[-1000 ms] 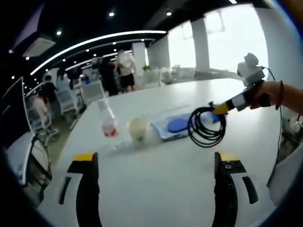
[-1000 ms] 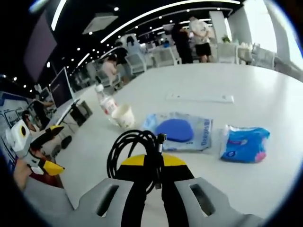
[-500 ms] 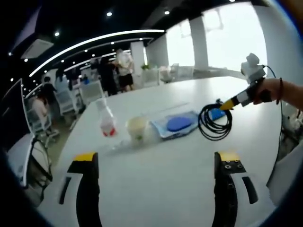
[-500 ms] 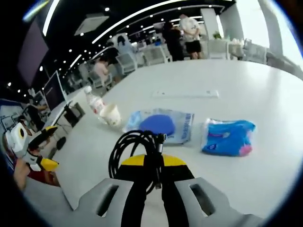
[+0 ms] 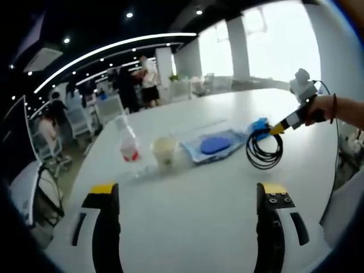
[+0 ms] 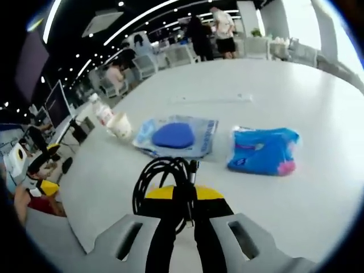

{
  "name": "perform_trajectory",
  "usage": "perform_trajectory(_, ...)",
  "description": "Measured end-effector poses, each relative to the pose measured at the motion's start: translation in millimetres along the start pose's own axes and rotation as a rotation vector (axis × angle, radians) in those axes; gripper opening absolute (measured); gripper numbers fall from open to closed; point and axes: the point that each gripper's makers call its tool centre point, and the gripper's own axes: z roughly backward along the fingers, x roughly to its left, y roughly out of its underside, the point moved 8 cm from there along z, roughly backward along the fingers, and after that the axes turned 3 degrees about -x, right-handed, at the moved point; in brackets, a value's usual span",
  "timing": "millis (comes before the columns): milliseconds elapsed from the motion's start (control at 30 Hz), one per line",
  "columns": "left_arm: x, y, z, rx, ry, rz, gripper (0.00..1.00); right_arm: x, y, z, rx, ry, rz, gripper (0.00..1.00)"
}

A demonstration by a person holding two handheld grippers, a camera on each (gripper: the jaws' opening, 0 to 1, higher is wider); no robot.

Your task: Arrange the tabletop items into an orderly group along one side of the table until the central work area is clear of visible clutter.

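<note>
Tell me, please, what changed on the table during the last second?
The right gripper, shut on the black cable coil, carried it away from the left gripper, toward the blue packet. The left gripper stayed open and idle. The bottle, cup and pouch did not move.
</note>
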Motion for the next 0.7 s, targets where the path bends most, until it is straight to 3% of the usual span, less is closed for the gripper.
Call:
perform_trajectory(467,-1.2,5.7,0,0.032,-0.001,-0.010,0.96,-21,15.1,-18,0.069,0.033,0.007,0.10)
perform_trajectory(700,-0.4,6.8,-1,0.038,-0.003,-0.014,0.96,-29,19.1,-29,0.091,0.070,0.080,0.11)
